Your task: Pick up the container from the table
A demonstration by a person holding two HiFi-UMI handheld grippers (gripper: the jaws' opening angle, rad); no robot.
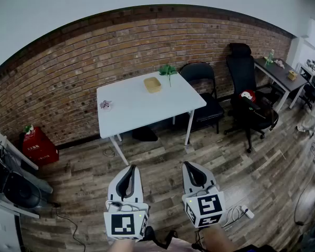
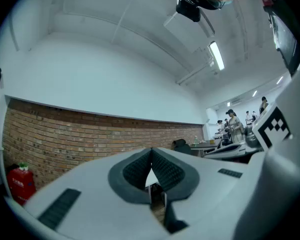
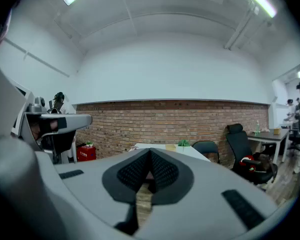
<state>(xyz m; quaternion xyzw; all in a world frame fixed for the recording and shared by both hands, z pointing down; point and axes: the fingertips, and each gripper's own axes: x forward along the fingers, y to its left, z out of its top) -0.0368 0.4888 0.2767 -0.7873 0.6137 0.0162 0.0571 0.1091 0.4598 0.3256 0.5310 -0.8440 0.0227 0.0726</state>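
Pale grey shells on left hand-held gripper and right hand-held gripper; black ribbed pads; black-and-white square-marker cubes

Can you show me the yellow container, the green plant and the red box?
container (image 1: 152,84): head view, on the middle of its inside.
green plant (image 1: 168,69): head view, on its leaves.
red box (image 1: 40,147): head view, on its front side.

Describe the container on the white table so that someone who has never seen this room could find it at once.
A white table stands against the brick wall. Near its far edge, just left of a green leafy thing, lies the container. It is the only square, pale yellow, tray-like thing there; the other item is small and pinkish.
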